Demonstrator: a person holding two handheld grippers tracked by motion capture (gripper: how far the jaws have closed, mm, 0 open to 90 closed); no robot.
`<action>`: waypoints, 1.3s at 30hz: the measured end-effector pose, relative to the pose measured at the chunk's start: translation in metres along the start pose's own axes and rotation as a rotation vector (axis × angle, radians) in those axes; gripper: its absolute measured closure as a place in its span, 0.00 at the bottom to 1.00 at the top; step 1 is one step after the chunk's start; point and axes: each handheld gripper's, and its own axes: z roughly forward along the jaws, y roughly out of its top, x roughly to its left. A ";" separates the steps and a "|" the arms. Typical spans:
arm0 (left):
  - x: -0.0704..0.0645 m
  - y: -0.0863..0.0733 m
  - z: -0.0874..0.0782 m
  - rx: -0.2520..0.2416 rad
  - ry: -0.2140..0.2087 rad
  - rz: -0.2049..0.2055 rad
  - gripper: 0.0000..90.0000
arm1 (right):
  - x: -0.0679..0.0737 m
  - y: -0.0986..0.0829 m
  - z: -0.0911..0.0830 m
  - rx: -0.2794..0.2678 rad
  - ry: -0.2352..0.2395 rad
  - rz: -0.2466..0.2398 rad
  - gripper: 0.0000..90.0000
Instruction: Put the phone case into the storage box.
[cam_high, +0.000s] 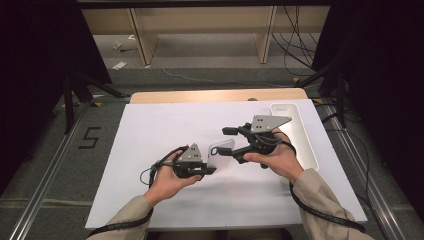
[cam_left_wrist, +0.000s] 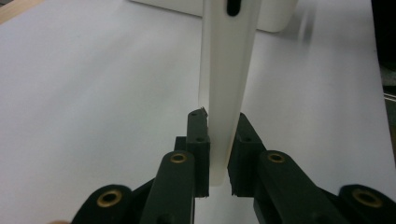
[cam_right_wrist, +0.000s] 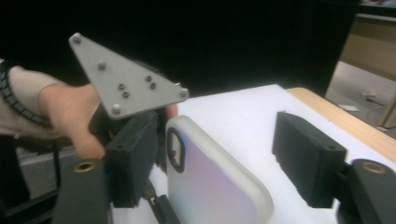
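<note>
A white, rounded phone case with a camera cutout is held up over the white board. My left gripper is shut on its lower end. In the left gripper view the case stands edge-on, pinched between the two black jaws of that gripper. My right gripper is open, one jaw on each side of the case's other end. In the right gripper view the case lies between the pads of that gripper; the right pad is well clear of it. Beyond are the left hand and the left gripper's grey plate.
A long white tray lies along the board's right edge, just behind my right hand, and shows as the white tray past the case. The white board covers a wooden table. Dark stands and cables flank both sides.
</note>
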 end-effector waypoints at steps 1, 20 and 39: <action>0.001 0.000 -0.001 0.000 0.010 -0.010 0.90 | -0.001 0.000 -0.001 -0.010 -0.012 0.009 0.31; 0.015 -0.003 -0.011 -0.019 0.178 -0.162 0.89 | -0.015 -0.010 -0.009 -0.072 -0.179 0.112 0.23; 0.021 -0.003 -0.014 -0.014 0.234 -0.255 0.90 | -0.020 -0.019 -0.009 -0.070 -0.252 0.159 0.22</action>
